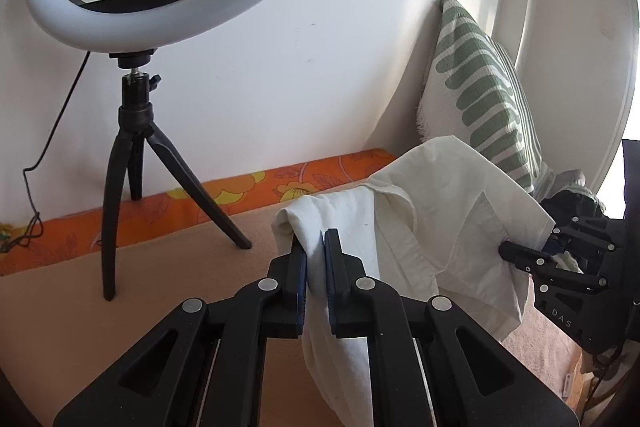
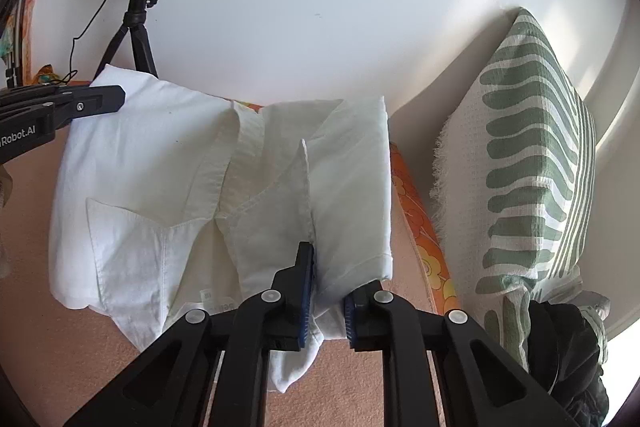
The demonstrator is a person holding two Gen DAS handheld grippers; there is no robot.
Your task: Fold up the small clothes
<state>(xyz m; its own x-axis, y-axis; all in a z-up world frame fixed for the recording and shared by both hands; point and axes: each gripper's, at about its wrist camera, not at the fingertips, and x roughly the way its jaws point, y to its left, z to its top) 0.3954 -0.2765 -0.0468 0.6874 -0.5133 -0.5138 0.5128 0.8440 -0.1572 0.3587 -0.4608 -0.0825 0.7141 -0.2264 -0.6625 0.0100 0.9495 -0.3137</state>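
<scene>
Peach bedding (image 2: 60, 367) is lying under the white shirt (image 2: 160, 167), which is hanging in front of the ring light (image 1: 120, 15) while the left gripper (image 1: 316, 259) and right gripper (image 2: 326, 291), fingers nearly closed, are pinching its edges, seemingly to spread it for folding.

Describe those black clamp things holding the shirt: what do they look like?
Both the left gripper and the right gripper are matte black plastic linkages with round silver pivot pins and flat blue ribbed pads. White lettering marks their sides.
</scene>
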